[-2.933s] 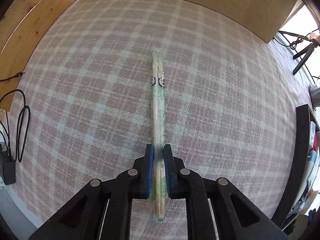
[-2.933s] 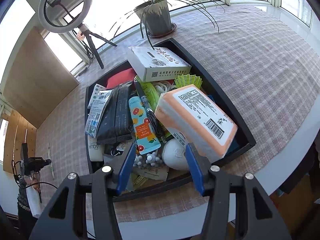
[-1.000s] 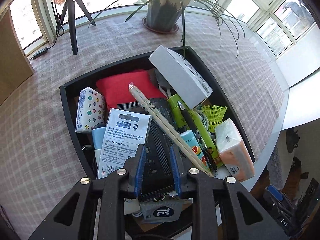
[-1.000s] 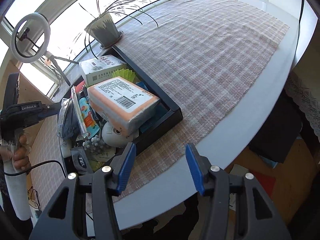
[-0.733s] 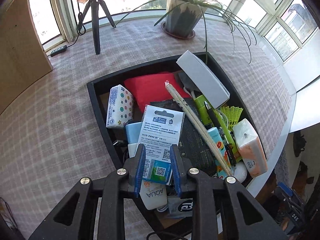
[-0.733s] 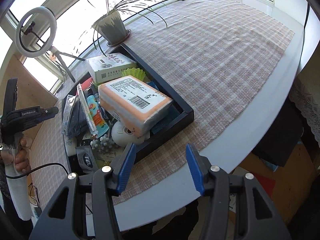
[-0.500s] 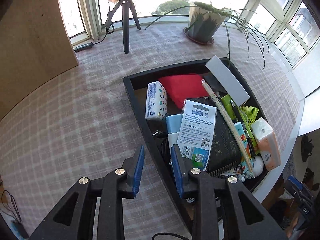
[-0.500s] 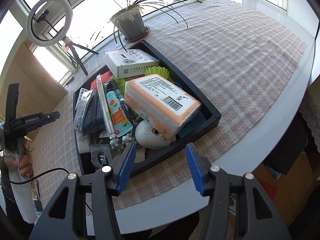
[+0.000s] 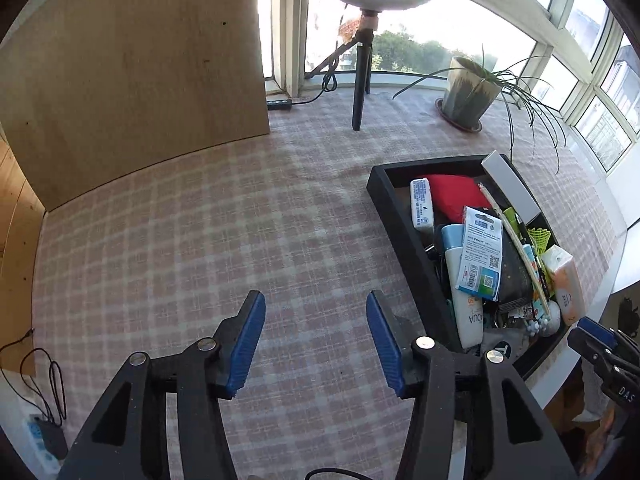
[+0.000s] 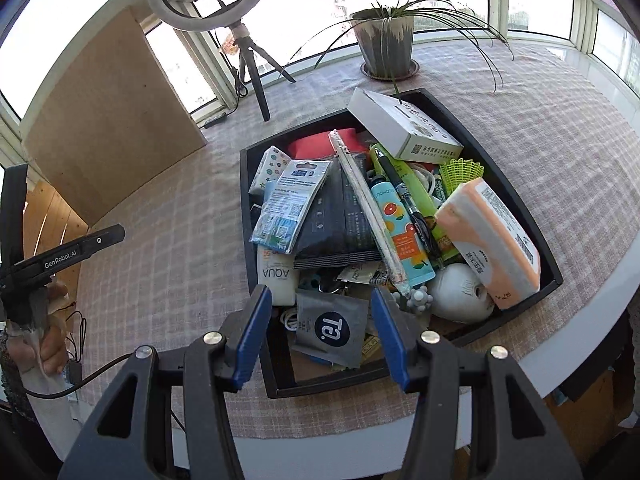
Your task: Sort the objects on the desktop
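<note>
On the checked-cloth counter (image 9: pixel 240 240), one black rectangular plastic tray (image 10: pixel 516 168) holds one wrapped pair of wooden chopsticks (image 10: pixel 366 204) among packets; the left tool (image 9: pixel 316 336), jaws just opened, and right tool (image 10: pixel 322 330) both gape empty.

Left claw (image 9: pixel 316 340) low centre, jaws just widened, nothing between. Right claw (image 10: pixel 320 332) low centre, jaws apart, empty.

My grippers: black frames, blue pads.
Left gripper (image 9: pixel 316 340) and right gripper (image 10: pixel 320 332) have silver screws; left handle reads "GenRobot.AI", black cable trailing.
</note>
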